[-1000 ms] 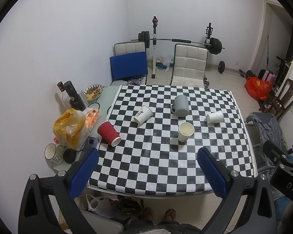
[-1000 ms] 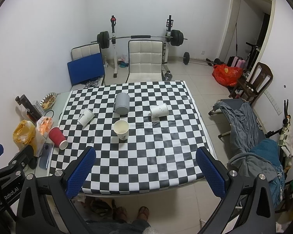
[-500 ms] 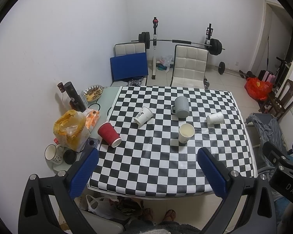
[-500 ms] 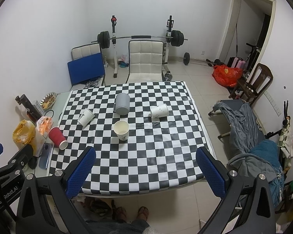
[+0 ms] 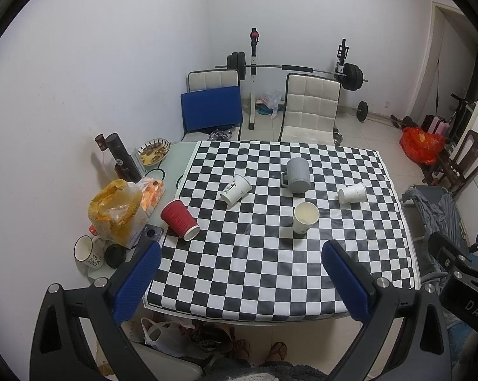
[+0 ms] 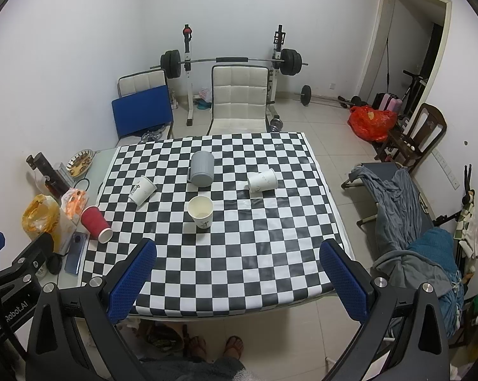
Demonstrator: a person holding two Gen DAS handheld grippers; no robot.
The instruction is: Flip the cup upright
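A checkered table holds several cups. A red cup lies on its side at the left edge. A white printed cup lies tipped left of centre. Another white cup lies on its side at the right. A grey mug stands upside down. A white cup stands upright. My left gripper and right gripper are open and empty, held high above the near table edge.
A side shelf at the left holds a yellow bag, a phone, a mug, dark bottles and a plate. Chairs and a barbell rack stand behind the table. A cot with clothes is at the right.
Both views have barely shifted; the table sits slightly higher in the frames. No cup has moved and both grippers stay open.
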